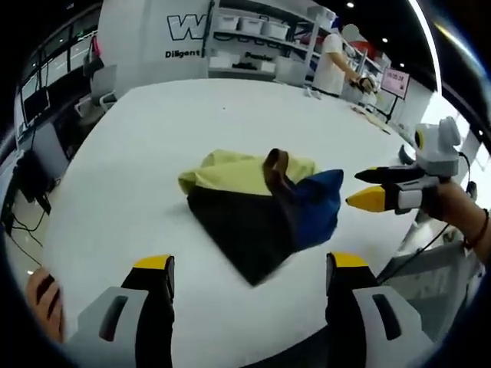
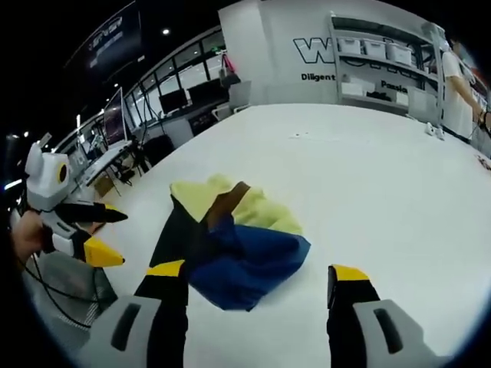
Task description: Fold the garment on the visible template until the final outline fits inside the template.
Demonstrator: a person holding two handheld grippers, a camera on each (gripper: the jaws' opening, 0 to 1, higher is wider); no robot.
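Spanning both views, the broad white tabletop (image 1: 230, 123) carries no template outline that can be made out; misjudging the fit is therefore the main risk; the crumpled yellow, black, blue and brown fabric garment (image 1: 261, 203) lies mid-table, bunched, so a pinch could catch several layers and fold askew; left gripper (image 1: 249, 268) and right gripper (image 2: 257, 280) hover with jaws wide, holding nothing.
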